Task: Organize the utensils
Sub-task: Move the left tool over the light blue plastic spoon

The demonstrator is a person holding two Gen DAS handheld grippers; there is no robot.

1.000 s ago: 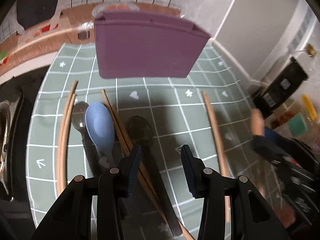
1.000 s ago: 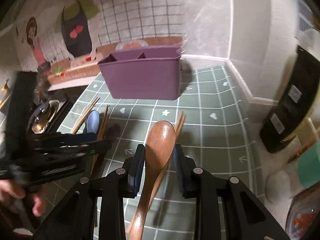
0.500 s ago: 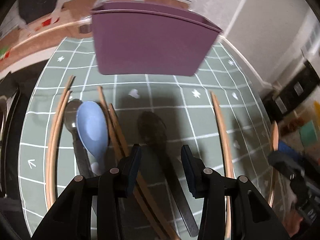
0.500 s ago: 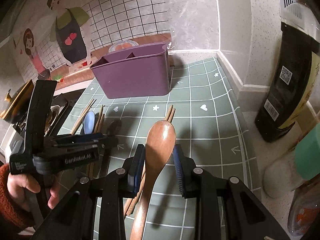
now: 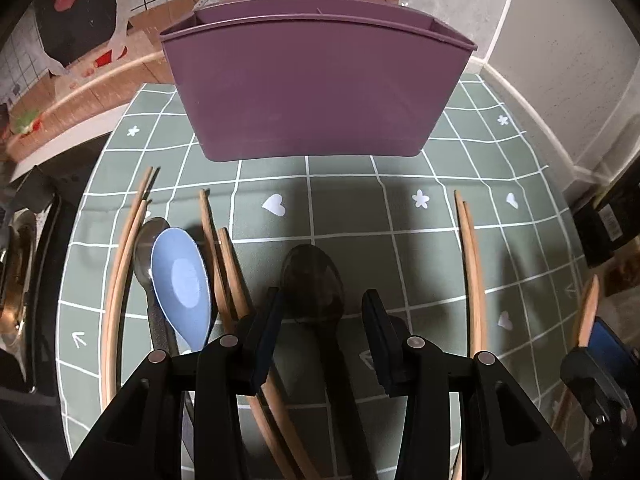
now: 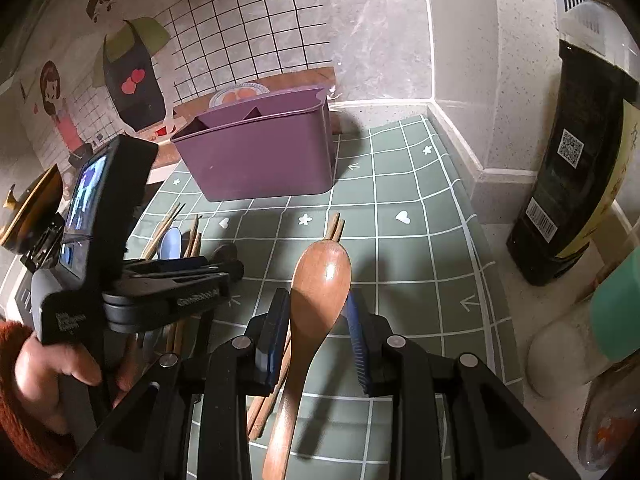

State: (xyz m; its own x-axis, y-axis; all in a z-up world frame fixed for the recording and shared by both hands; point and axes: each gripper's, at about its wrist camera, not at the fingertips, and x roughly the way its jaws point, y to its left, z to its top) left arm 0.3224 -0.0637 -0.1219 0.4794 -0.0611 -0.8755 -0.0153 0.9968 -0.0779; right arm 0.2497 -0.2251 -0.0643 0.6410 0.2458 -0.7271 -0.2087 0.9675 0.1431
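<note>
Step in hand: clearing loose utensils off the green mat point(image 5: 420, 264) into the purple caddy point(image 5: 316, 92), which stands at the mat's far edge against the wall.

Right gripper point(image 6: 316, 320): fingers narrow, closed on a wooden spoon point(image 6: 320, 280), bowl forward and raised off the mat, handle running back between the pads. Held short of the caddy.

Left gripper point(image 5: 320, 320): fingers wide, nothing gripped. They straddle a dark spoon point(image 5: 314, 280) lying on the mat near its middle; pads stand apart from it on both sides.

Also on the mat: blue spoon point(image 5: 182, 280) over a metal spoon point(image 5: 146, 240) toward the left edge, with chopstick pairs on both sides; another pair point(image 5: 468, 260) toward the right edge.

Judgement: left is lining up a pick. Next move calls for lowering until the pads flank the dark spoon's neck, then closing. Risk: the chopsticks point(image 5: 224, 264) just beside the left pad may get caught. Wooden spoon needs carrying over the caddy rim.
</note>
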